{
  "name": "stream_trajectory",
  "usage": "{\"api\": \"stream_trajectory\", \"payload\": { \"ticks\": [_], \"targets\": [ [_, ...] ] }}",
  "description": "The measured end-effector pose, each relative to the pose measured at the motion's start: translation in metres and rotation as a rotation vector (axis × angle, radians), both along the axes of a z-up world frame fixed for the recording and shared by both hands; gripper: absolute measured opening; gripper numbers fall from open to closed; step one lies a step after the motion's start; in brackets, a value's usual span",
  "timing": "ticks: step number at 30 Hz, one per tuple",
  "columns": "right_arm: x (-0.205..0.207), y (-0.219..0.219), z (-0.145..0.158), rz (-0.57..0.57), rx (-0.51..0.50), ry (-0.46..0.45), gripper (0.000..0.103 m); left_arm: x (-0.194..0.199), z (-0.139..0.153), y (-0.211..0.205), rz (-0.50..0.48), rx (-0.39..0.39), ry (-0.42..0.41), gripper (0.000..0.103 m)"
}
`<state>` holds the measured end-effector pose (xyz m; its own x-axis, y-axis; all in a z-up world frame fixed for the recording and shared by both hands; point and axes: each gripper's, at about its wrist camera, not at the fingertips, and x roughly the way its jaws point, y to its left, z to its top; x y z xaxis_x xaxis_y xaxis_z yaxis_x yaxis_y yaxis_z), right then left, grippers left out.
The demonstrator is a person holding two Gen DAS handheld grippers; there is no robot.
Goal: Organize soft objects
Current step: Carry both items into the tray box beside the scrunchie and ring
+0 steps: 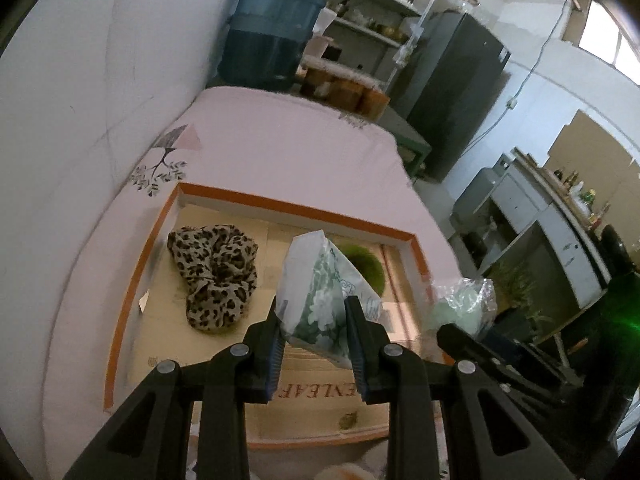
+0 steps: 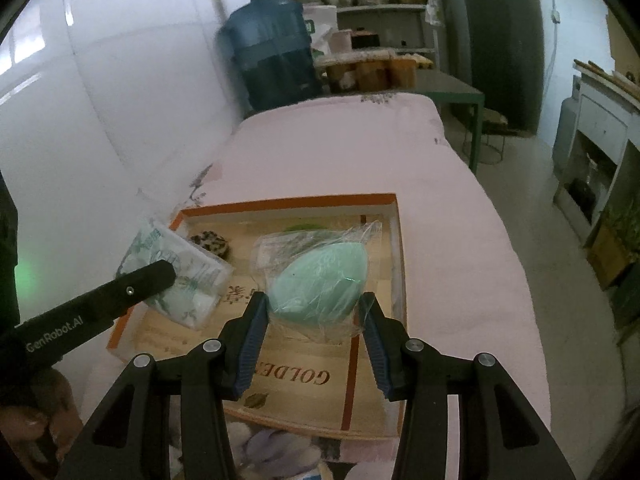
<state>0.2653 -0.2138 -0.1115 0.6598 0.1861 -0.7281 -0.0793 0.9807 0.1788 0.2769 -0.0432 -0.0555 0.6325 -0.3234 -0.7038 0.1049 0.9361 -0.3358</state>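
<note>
Covering surface: a pink sheet [image 1: 304, 152] spreads over a bed-like surface, its left edge against a white wall [image 1: 80, 100], its right edge dropping to open floor [image 2: 560, 280].
Open room: bare pink sheet lies beyond the far rim of the box and along its right side; the left rim sits near the wall.
Far end: a blue water jug [image 1: 272, 28] stands past the sheet's far edge, beside shelves [image 1: 372, 8] and a dark cabinet [image 1: 456, 92].
Box: a shallow cardboard box [image 1: 280, 202] with an orange rim lies open on the sheet, printed lettering on its floor.
Box contents: a leopard-print cloth [image 1: 216, 276] lies crumpled in the left part; a dark green round item [image 1: 366, 266] sits toward the far right, partly hidden.
Left gripper [image 1: 314, 320]: closed narrowly on a plastic-wrapped pack with green floral print [image 1: 320, 296], held above the box floor, over its middle.
Right gripper [image 2: 316, 316]: holding a mint-green teardrop sponge in clear wrap [image 2: 320, 276] between medium-spread fingers, above the right part of the box.
Spacing: the two held items hang side by side, apart from each other; in the left wrist view the wrapped sponge [image 1: 464, 304] shows near the right rim.
Near edge: the box's near rim lies under both grippers; a floral fabric shows below it, blurred.
</note>
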Motion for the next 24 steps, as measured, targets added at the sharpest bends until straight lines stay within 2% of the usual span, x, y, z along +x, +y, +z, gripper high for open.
{"api": "stream_trajectory", "payload": {
  "ticks": [9,24],
  "targets": [
    [0.019,-0.003,-0.02,0.007,-0.003,0.048,0.048,0.024,-0.02,-0.006,-0.007,0.05,0.079,0.029],
    [0.029,-0.003,-0.045,0.028,0.001,0.109,0.048,0.044,-0.054,-0.003,-0.021,-0.024,0.221,0.03]
  ]
}}
